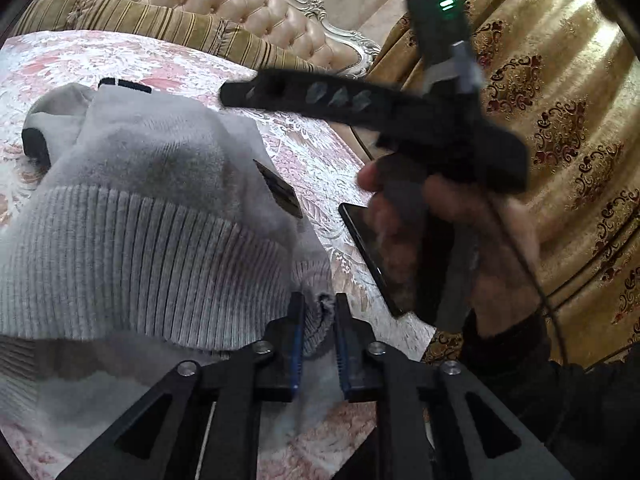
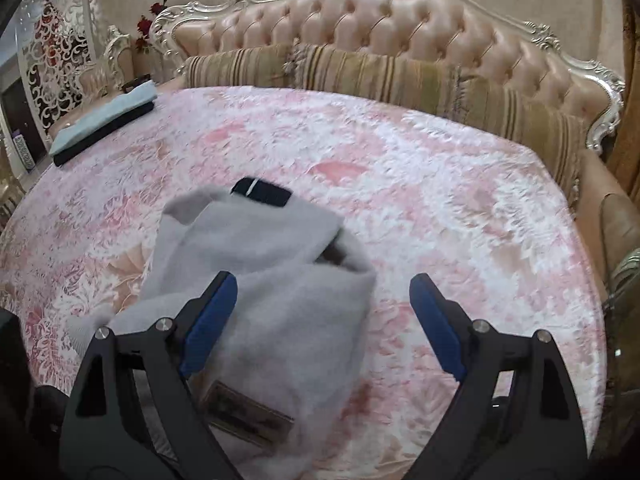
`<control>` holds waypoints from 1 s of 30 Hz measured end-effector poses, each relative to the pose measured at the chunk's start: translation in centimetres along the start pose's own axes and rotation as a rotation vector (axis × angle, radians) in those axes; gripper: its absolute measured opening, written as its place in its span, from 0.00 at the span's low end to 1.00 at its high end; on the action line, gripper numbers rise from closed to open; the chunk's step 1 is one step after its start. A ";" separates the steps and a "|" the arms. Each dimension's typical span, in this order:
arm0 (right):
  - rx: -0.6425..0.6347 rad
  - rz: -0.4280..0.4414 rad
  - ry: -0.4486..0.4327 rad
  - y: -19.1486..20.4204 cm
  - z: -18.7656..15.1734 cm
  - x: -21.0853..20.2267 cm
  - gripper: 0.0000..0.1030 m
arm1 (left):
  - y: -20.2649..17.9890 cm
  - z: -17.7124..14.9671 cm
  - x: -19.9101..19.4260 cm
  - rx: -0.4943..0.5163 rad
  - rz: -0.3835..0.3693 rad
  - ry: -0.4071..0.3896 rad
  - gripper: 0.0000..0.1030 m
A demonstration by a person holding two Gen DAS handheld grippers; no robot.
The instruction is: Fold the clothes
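Seen from the left wrist: left gripper at the bottom centre of the frame, fingers pinched on the ribbed hem of a grey sweater. Sweater lifted and bunched across the left half of the frame, above a pink and white floral bed cover. Small dark label sewn to the knit, near the middle. At right, a hand gripping the handle of the right gripper, blurred by motion, with a dark phone lying on the cover just behind it. Gold patterned curtain along the right edge.

Seen from the right wrist: right gripper in the lower half of the frame, blue-padded fingers spread wide and holding nothing. Grey sweater heaped at lower centre, probably just under the left finger. Dark collar at its far end. Folded clothes stacked at upper left. Tufted pink headboard across the top, striped pillows beneath it.
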State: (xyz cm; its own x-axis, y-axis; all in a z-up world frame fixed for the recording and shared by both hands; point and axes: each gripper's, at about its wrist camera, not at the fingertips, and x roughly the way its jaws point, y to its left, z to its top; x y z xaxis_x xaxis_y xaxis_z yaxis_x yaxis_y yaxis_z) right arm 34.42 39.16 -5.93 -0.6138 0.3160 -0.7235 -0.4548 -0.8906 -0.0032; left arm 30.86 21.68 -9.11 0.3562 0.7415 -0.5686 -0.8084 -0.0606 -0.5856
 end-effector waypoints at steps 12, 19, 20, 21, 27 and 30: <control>-0.058 0.029 0.039 1.0 -3.5 1.3 0.12 | 3.5 3.3 -11.2 -0.042 0.240 -0.199 0.77; -0.047 0.053 0.042 0.0 -3.7 0.3 0.09 | 13.6 7.6 -6.0 -0.362 0.238 -0.113 0.47; -0.060 0.054 0.043 0.1 -3.6 0.1 0.09 | 14.2 7.9 -4.9 -0.384 0.237 -0.093 0.43; -0.070 0.050 0.038 0.2 -3.6 0.0 0.09 | 14.8 8.2 -3.9 -0.406 0.236 -0.073 0.43; -0.074 0.061 0.035 -0.1 -3.6 0.1 0.09 | 14.6 10.2 -3.2 -0.367 0.217 -0.052 0.11; -0.060 0.084 0.006 0.2 -3.0 -0.4 0.09 | 12.6 12.3 -5.6 -0.277 0.280 -0.095 0.11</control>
State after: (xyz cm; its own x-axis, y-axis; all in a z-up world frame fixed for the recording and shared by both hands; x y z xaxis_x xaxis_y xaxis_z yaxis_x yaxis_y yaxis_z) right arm 36.54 37.91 -7.72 -0.6445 0.2373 -0.7268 -0.3618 -0.9321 0.0164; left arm 12.90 25.02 -6.19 0.0850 0.7286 -0.6797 -0.7065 -0.4369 -0.5567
